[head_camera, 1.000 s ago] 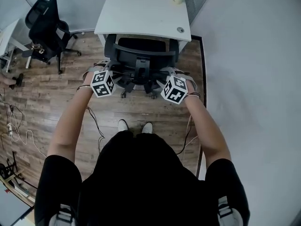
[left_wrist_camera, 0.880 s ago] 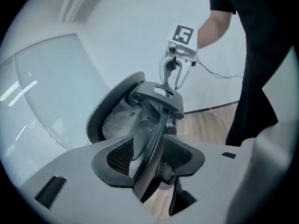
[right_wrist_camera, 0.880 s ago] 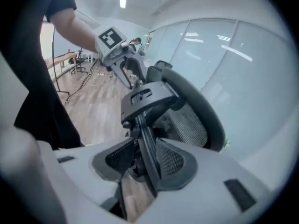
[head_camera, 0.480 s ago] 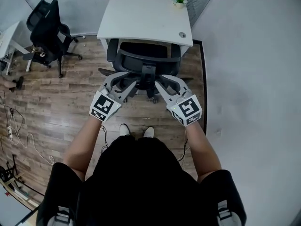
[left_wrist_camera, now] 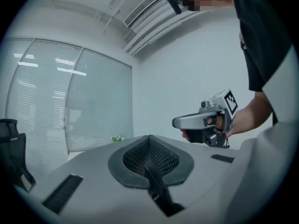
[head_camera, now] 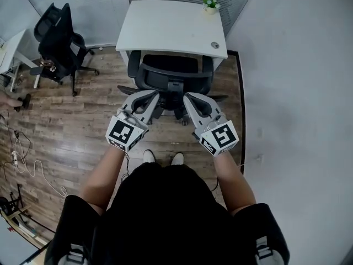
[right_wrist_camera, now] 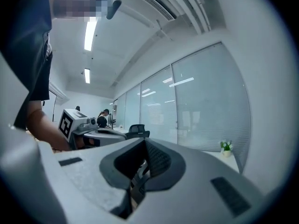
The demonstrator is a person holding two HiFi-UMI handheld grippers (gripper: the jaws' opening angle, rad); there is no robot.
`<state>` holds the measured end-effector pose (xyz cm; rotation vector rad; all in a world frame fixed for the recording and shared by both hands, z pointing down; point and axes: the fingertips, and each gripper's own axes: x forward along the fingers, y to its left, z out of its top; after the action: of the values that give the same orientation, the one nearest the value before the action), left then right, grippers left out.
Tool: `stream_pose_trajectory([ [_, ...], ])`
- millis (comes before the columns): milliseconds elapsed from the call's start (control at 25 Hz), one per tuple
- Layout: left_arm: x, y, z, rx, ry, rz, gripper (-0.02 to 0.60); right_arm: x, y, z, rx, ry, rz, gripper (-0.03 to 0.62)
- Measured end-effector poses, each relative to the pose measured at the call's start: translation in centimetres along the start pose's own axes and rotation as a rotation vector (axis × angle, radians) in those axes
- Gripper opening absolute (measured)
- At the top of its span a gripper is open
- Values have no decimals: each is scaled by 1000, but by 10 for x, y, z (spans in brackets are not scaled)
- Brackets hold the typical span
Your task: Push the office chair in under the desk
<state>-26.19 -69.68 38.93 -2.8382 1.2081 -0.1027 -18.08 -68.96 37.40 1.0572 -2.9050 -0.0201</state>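
The black office chair [head_camera: 170,76] stands with its seat tucked under the white desk [head_camera: 174,26], backrest toward me. Both grippers are raised in front of my body, clear of the chair and pointing level toward it. My left gripper [head_camera: 150,95] is shut with nothing in it; its jaws have just been closing, and in the left gripper view [left_wrist_camera: 149,141] the pads meet on air. My right gripper [head_camera: 190,97] is also shut and empty after just closing, seen the same way in the right gripper view [right_wrist_camera: 145,146]. Each gripper view shows the other gripper beside it.
A small potted plant [head_camera: 209,2] sits at the desk's far right corner. A second black chair [head_camera: 58,37] stands at the left beside another desk [head_camera: 11,48]. A grey wall [head_camera: 298,93] runs close along the right. Cables [head_camera: 22,153] lie on the wooden floor at left.
Both grippers have come off the chair's backrest, risen and drawn back toward me, rolling level. Their jaws went from wide open to shut, with nothing between them.
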Motion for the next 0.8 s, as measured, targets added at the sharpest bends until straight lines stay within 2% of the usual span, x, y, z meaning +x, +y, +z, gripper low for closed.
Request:
stream_pose_trajectory([
  [120, 0, 2, -6, -2, 7, 9, -6, 0, -3, -1, -11, 1, -10, 2],
  [400, 9, 4, 7, 20, -16, 11, -6, -2, -11, 3, -36, -10, -14, 2],
  [800, 13, 5, 11, 12, -23, 12, -6, -2, -15, 13, -54, -20, -15, 2],
])
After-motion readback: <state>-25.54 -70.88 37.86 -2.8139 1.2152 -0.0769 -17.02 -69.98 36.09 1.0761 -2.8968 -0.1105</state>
